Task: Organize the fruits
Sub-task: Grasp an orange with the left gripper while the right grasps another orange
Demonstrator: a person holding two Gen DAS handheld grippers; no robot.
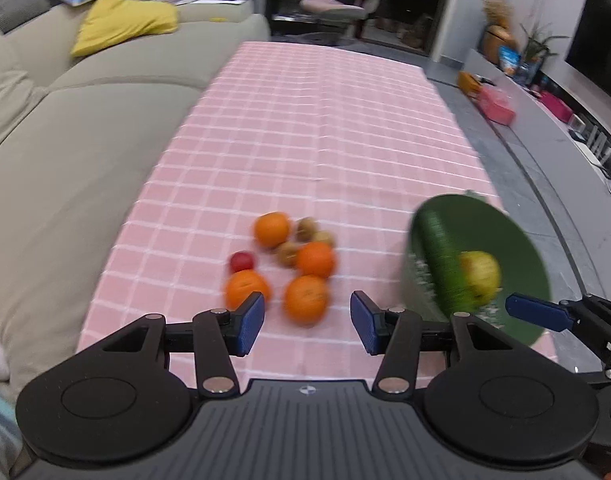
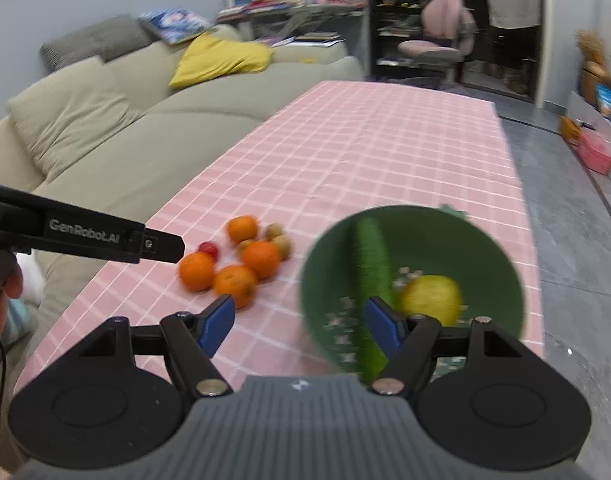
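Several oranges [image 1: 305, 299] [image 2: 235, 285], three brown kiwis [image 1: 305, 229] [image 2: 282, 243] and a small red fruit [image 1: 241, 261] [image 2: 208, 248] lie clustered on the pink checked tablecloth [image 1: 325, 128] [image 2: 377, 148]. A green bowl [image 1: 521, 248] [image 2: 481, 248] to their right holds a cucumber [image 1: 443, 256] [image 2: 371, 256] and a yellow-green apple [image 1: 480, 276] [image 2: 431, 294]. My left gripper [image 1: 307, 322] is open and empty, just before the nearest orange. My right gripper [image 2: 301, 326] is open and empty at the bowl's near left rim; one of its fingers [image 1: 539, 312] shows in the left wrist view.
A beige sofa [image 1: 65, 140] [image 2: 117, 136] with a yellow cushion [image 1: 125, 20] runs along the table's left side. Grey floor [image 2: 577, 240] lies right of the table, with a low TV bench and clutter [image 1: 497, 104]. A pink chair [image 2: 441, 40] stands at the far end.
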